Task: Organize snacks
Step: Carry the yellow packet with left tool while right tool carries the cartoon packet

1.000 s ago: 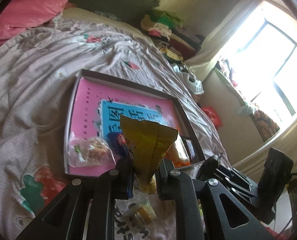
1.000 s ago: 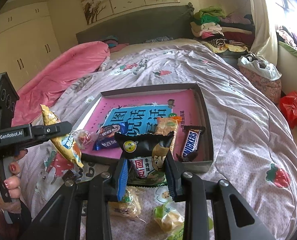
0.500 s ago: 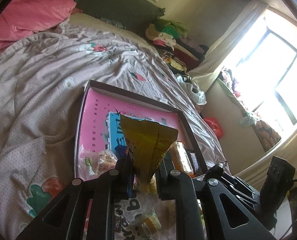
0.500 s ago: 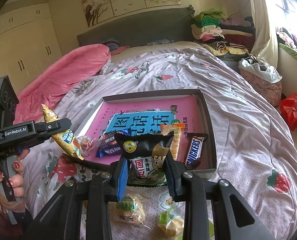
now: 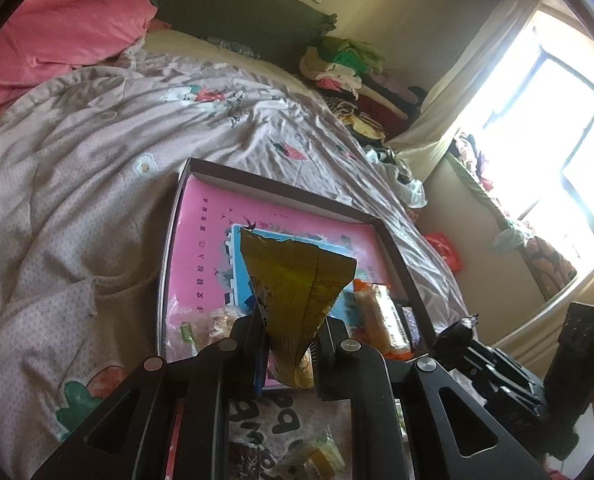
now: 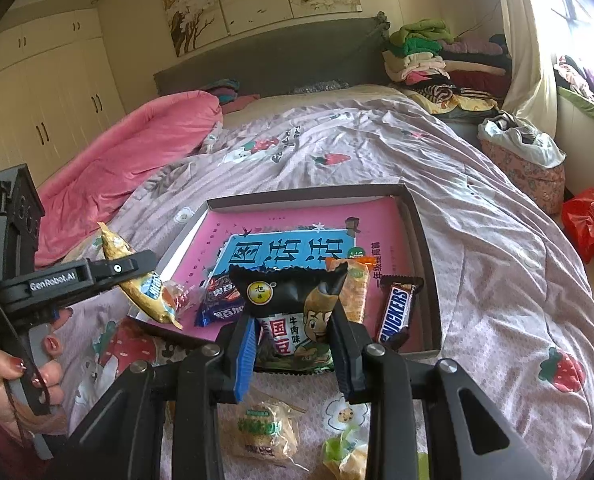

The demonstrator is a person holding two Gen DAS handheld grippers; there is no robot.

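My left gripper (image 5: 289,350) is shut on a gold snack packet (image 5: 297,284), held above the near left edge of the shallow box (image 5: 265,180) with a pink book inside. The same packet (image 6: 137,288) and left gripper (image 6: 109,270) show in the right wrist view. My right gripper (image 6: 293,344) is shut on a black snack bag (image 6: 293,308), held over the box's near edge (image 6: 421,354). In the box lie a Snickers bar (image 6: 395,312), an orange packet (image 6: 355,292), a dark blue packet (image 6: 221,304) and a clear-wrapped snack (image 5: 205,324).
The box sits on a pink-grey quilt (image 6: 497,260) on a bed. Two wrapped snacks (image 6: 263,432) (image 6: 343,454) lie on the quilt in front of the box. A pink duvet (image 6: 117,168) lies at the far left, and folded clothes (image 6: 429,56) at the far right.
Both grippers have drawn back and up a little from the box, each still holding its packet. The box now sits farther away in both views.
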